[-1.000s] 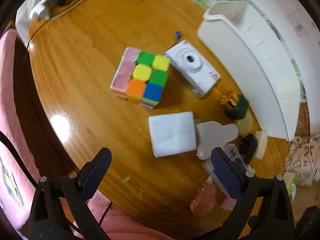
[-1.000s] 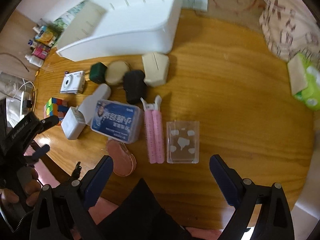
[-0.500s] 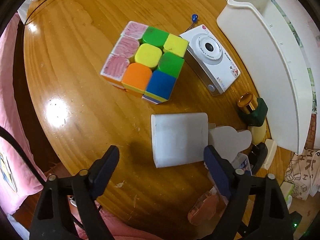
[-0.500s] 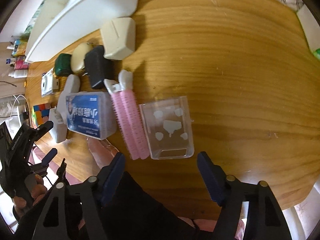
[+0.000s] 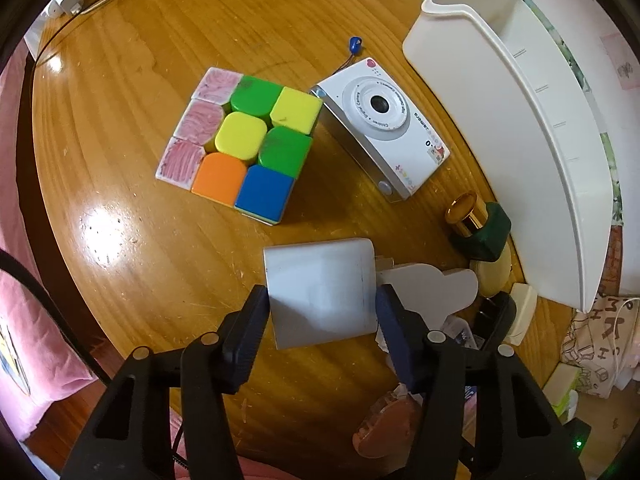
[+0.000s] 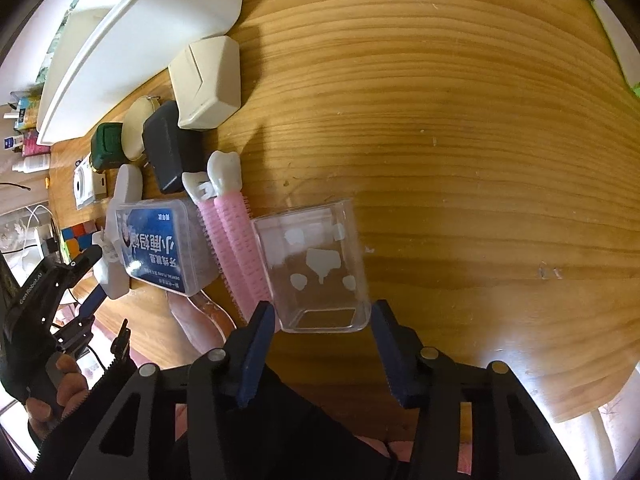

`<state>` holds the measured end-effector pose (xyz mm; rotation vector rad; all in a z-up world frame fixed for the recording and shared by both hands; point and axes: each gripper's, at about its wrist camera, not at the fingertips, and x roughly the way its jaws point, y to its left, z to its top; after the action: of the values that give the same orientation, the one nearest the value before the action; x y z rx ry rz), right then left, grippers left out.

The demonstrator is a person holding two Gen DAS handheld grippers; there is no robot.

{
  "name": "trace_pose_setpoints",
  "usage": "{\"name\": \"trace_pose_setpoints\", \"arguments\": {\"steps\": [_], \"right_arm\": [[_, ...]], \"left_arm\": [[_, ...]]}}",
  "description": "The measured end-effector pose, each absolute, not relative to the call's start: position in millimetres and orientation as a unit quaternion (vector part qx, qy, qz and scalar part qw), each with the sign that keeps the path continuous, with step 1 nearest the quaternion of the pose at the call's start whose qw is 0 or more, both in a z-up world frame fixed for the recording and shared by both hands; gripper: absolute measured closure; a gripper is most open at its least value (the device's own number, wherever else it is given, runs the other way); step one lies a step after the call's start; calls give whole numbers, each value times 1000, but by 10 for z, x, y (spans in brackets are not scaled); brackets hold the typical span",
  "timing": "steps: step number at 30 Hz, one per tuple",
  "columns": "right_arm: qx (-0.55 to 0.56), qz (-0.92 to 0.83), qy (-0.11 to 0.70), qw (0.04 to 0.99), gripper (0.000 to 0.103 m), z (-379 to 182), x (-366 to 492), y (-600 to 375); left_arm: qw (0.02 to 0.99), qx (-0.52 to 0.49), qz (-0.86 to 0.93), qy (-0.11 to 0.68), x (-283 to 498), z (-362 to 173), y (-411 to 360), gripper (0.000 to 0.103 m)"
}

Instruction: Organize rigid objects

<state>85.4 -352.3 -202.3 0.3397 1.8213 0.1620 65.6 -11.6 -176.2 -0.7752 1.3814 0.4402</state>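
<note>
Fingers of the left gripper [image 5: 322,312] straddle the white block [image 5: 320,290], pads touching or nearly touching its two side faces; can't tell if it's clamped yet. Block sits on the wooden table [image 5: 160,280] near its front edge, just in front of the puzzle cube [image 5: 240,144], with a white cloud-shaped piece [image 5: 432,286] butted against its right side. Right gripper [image 6: 322,338] is spread wide, pads either side of the near end of the clear plastic box [image 6: 316,272], apart from its walls, not holding. Clear box lies on the table touching the pink hair rollers [image 6: 236,248]. Handling guess: white block looks rigid, light, smooth-sided, so probably a bit slippery; squeeze flat across the parallel sides around mid-length, watch the cloud piece dragging along. Clear box likely thin-walled, light, glossy and flexes if squeezed hard; grip low across the short width near the end, gentle force. White organizer bin [image 5: 520,120] stands behind the toy camera [image 5: 380,128], likely the destination.
</note>
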Motion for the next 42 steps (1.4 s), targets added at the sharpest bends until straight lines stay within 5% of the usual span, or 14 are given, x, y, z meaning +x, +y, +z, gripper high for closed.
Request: {"name": "trace_pose_setpoints", "arguments": {"steps": [7,10,15,19,27,42], "right_arm": [[152,76,777,607,53,-1937,893,-3563],[151,79,770,615,53,-1873,891,-3557],[156,80,762,624,54,-1810,834,-3532],[154,80,750,638,54,-1696,747,-3550],[166,73,739,648,54,-1626,651,-3705],[184,59,737,648,54,-1603,662,-3953]], "left_arm": [[684,-346,196,612,465,-1732,-64,45],[708,-335,207,587,394,-1587,-49,86],[705,-343,196,589,320,-1560,-58,91],[703,-346,189,592,225,-1600,-54,83],[706,-344,185,591,294,-1619,-93,44],[679,-345,196,618,608,-1879,-171,24]]}}
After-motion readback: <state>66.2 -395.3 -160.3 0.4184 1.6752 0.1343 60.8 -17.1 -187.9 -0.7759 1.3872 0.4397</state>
